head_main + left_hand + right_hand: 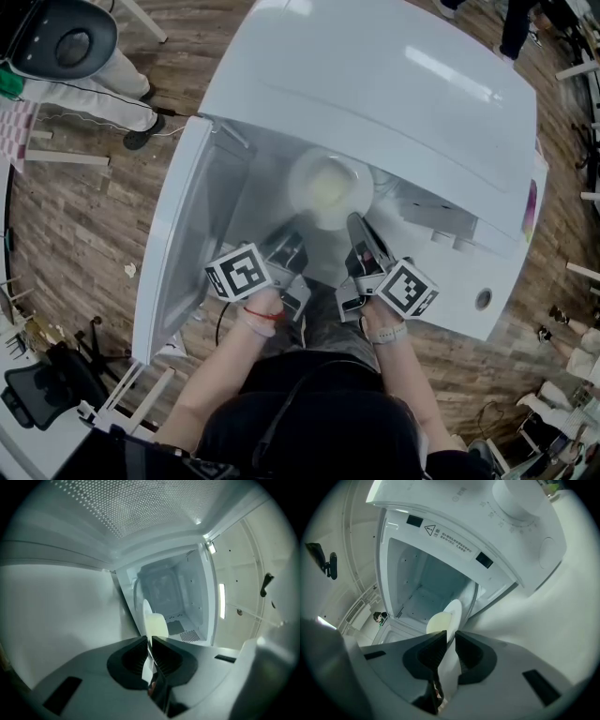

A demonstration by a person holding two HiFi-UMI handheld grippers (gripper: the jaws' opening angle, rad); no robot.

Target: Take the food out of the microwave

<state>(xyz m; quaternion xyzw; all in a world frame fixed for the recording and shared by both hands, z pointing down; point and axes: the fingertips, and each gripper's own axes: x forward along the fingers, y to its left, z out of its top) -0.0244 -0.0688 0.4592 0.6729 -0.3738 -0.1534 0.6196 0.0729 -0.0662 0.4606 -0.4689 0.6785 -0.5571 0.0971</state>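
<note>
Plate of food point(328, 190), center frame, in open microwave point(394, 84). L gripper point(289, 246) & R gripper point(361, 234) each pinch its near rim, jaws nearly closed. Keep it level and withdraw both together.

Wood-plank floor point(80, 225) lay all around; a black office chair point(42, 389) stood at lower left.
</note>
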